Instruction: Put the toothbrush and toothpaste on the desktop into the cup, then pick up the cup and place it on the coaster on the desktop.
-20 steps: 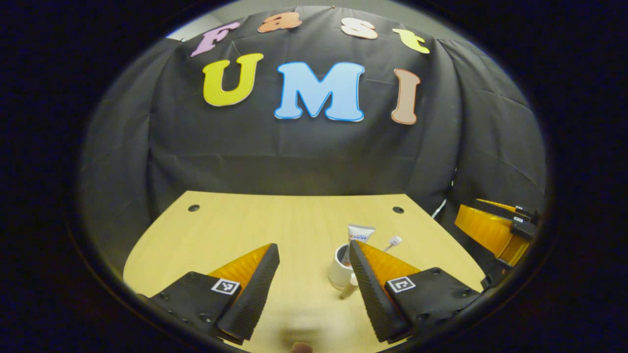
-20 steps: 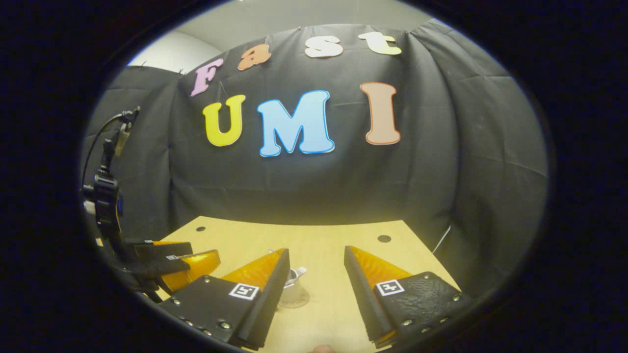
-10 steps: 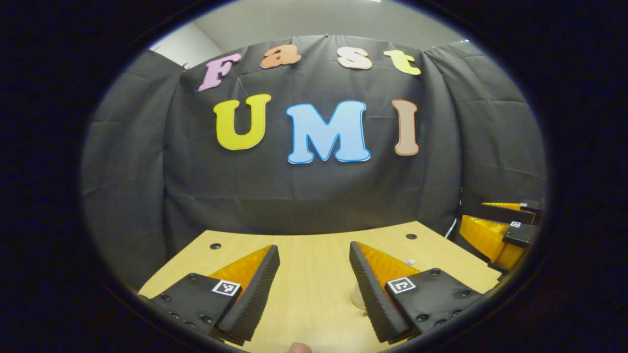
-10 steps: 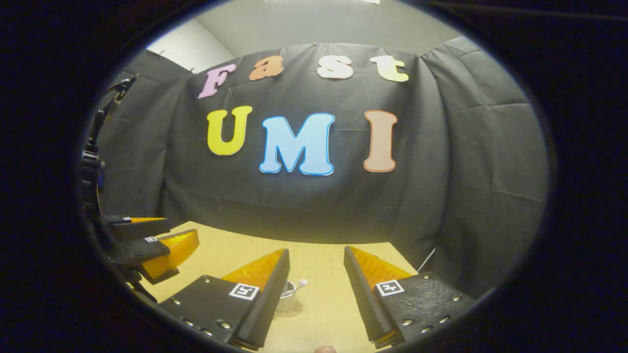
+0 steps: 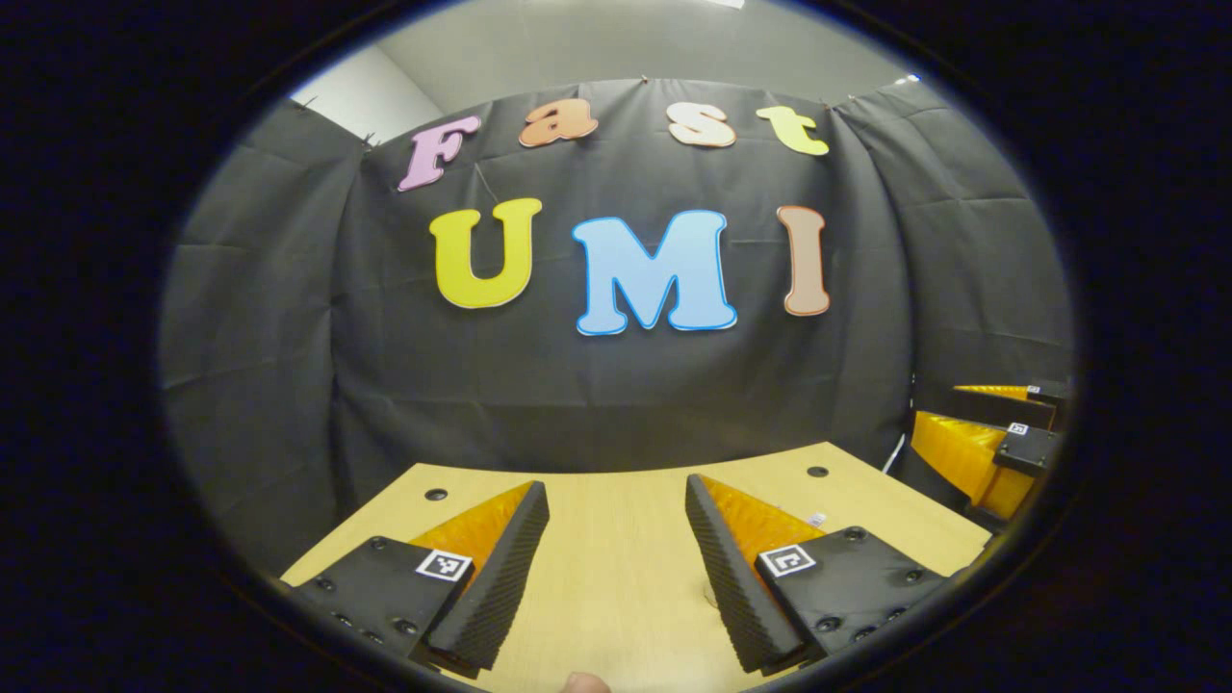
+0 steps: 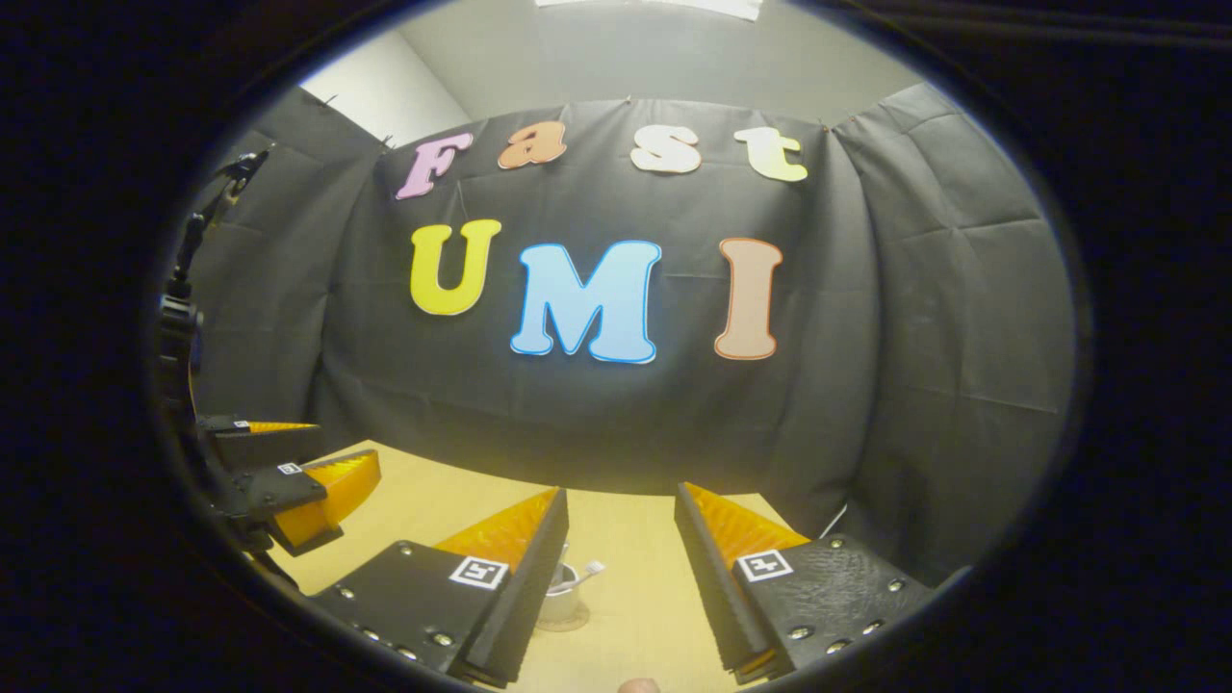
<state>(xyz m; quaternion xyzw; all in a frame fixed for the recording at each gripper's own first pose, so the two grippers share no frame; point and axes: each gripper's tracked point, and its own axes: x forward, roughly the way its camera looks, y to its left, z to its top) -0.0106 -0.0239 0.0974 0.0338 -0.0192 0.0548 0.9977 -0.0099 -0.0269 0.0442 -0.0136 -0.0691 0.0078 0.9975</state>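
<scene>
In the right gripper view a white cup (image 6: 562,603) stands on a round coaster (image 6: 568,623) on the wooden table (image 6: 635,577). It sits low, just beside my right gripper's left finger. A toothbrush head (image 6: 591,569) sticks out over its rim. The finger hides the rest of the cup's contents. My right gripper (image 6: 620,505) is open and holds nothing. My left gripper (image 5: 613,500) is open too, with bare table (image 5: 616,558) between its fingers. A bit of the toothbrush (image 5: 816,520) peeks past its right finger.
Each gripper shows in the other's view: the left gripper (image 6: 342,443) at the far left, the right gripper (image 5: 938,404) at the far right, both off to the table's sides. Two dark holes (image 5: 435,494) mark the table's back corners. The black cloth wall rises behind.
Both views have tipped upward and show more wall. The cup has slid low in both views and behind the left gripper's right finger. Both grippers stay open.
</scene>
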